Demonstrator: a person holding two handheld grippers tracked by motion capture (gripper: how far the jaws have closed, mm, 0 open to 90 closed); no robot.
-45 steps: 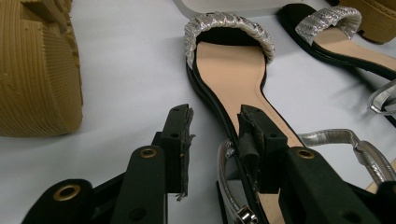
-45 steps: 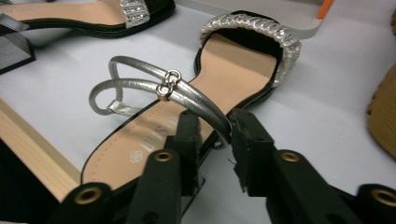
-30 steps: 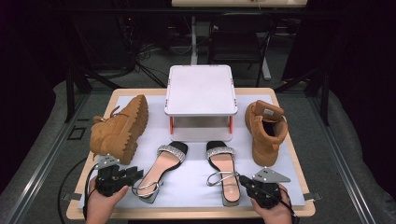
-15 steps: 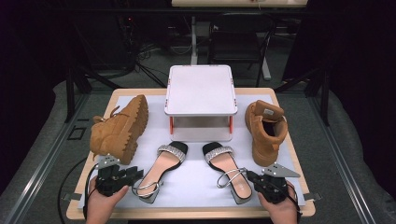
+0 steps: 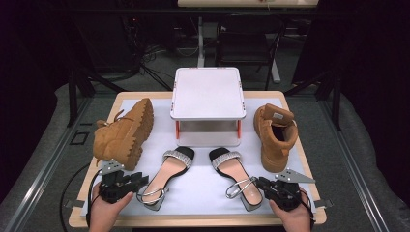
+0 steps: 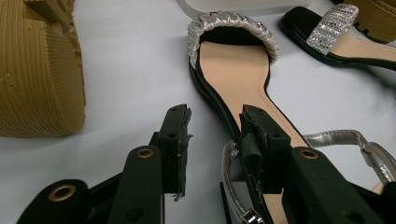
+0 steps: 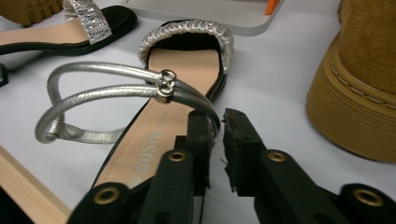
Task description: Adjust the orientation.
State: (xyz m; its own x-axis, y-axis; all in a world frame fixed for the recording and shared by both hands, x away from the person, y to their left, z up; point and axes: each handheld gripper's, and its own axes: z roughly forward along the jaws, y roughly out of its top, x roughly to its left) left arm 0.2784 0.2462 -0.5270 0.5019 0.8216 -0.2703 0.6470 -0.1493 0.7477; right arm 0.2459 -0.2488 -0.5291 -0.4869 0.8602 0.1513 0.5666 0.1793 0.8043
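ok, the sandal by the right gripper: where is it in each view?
High view: right sandal, lower centre-right, beside the right gripper.
Left gripper view: its toe end, top right corner.
Right gripper view: centre, silver strap at the jaws.
Shared landmark: the white stand.

My wooden table (image 5: 116, 99) carries a white mat (image 5: 203, 181) and stands on grey carpet (image 5: 53, 140). A metal floor rail (image 5: 360, 174) runs along each side. Beyond it I see a dark, dim room: black chair (image 5: 244, 46), tangled cables (image 5: 154, 53) on the floor, another table's edge (image 5: 246, 3).
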